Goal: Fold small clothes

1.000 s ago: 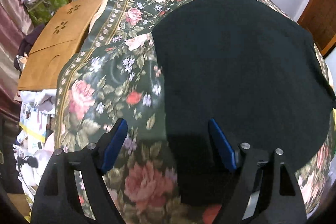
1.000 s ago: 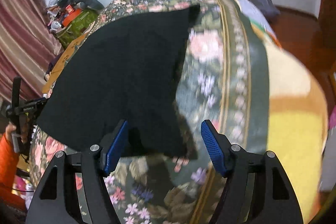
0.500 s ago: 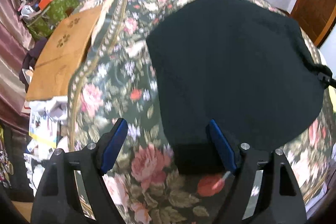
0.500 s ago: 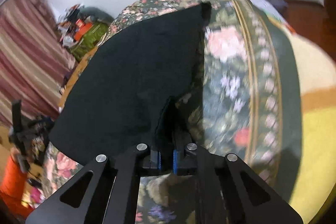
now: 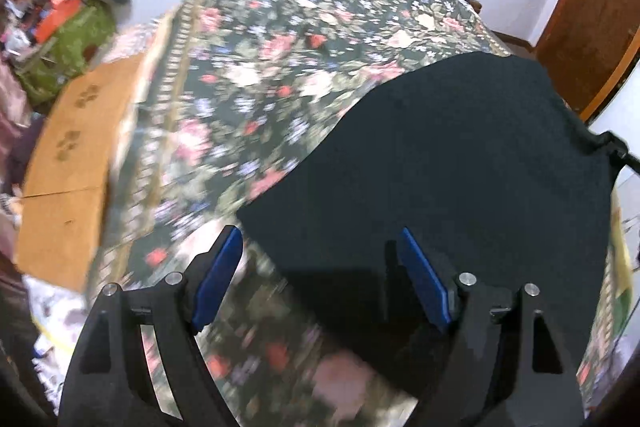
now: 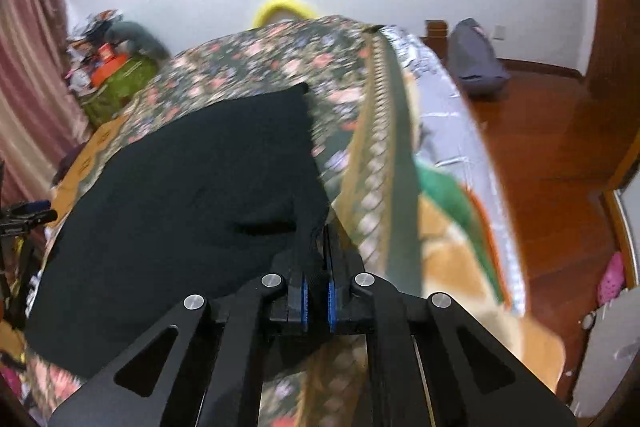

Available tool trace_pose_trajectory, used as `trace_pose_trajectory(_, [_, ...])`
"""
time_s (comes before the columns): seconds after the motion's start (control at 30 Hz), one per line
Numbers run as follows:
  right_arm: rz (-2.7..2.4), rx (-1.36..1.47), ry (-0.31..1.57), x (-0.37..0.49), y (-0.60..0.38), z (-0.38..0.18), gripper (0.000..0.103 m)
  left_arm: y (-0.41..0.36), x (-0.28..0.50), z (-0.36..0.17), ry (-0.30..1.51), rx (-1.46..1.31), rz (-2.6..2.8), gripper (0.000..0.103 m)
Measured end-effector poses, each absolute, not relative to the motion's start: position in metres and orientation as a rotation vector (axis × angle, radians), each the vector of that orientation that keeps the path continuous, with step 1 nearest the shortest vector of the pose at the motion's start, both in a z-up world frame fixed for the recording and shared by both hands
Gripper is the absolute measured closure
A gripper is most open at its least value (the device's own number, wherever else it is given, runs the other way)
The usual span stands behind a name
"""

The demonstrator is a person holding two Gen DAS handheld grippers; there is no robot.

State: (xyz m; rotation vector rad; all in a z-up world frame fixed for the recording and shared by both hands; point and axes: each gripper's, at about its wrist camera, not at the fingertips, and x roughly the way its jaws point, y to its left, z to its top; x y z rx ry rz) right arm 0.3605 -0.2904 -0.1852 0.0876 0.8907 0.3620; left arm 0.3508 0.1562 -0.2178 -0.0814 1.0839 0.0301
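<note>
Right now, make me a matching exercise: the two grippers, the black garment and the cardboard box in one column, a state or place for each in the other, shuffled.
1. left gripper
2. right gripper
3. black garment
4. cardboard box

A. spread on the floral bedspread
B. open
C. beside the bed
D. shut on cloth

Pairs: 1-B, 2-D, 3-A, 4-C

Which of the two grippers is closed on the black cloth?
The right gripper: its blue pads pinch the black cloth's near corner. The left gripper stands wide open above the cloth, holding nothing.
</note>
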Motion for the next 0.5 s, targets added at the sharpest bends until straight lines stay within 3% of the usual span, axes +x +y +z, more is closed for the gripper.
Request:
trace_pose_trajectory(0.1, [0.346, 0.083, 0.908, 0.358, -0.292, -0.187, 0.090, 0.146, 0.377, -0.234, 1.125, -0.128, -0.063, 0.023])
trace_pose_trajectory(0.17, [0.330, 0.075, 0.913, 0.351, -0.294, -0.187, 0.077, 0.135, 0.389, -0.245, 1.150, -0.129, -0.121, 0.023])
trace_pose_trajectory(0.23, [0.317, 0.070, 0.907, 0.346, -0.297, -0.185, 0.050, 0.125, 0.395, -0.253, 1.159, -0.122, -0.136, 0.023])
trace_pose_trajectory(0.3, [0.312, 0.055, 0.901, 0.339, -0.299, -0.182, 0.041, 0.121, 0.394, -0.255, 1.144, -0.136, -0.148, 0.023])
trace_pose_trajectory(0.4, [0.321, 0.050, 0.911, 0.329, -0.299, -0.178, 0.036, 0.114, 0.388, -0.254, 1.122, -0.141, -0.159, 0.035])
trace_pose_trajectory(0.47, [0.332, 0.056, 0.908, 0.318, -0.298, -0.174, 0.035, 0.111, 0.382, -0.252, 1.120, -0.137, -0.166, 0.057])
trace_pose_trajectory(0.5, [0.343, 0.062, 0.909, 0.312, -0.296, -0.172, 0.035, 0.110, 0.378, -0.251, 1.121, -0.128, -0.160, 0.062])
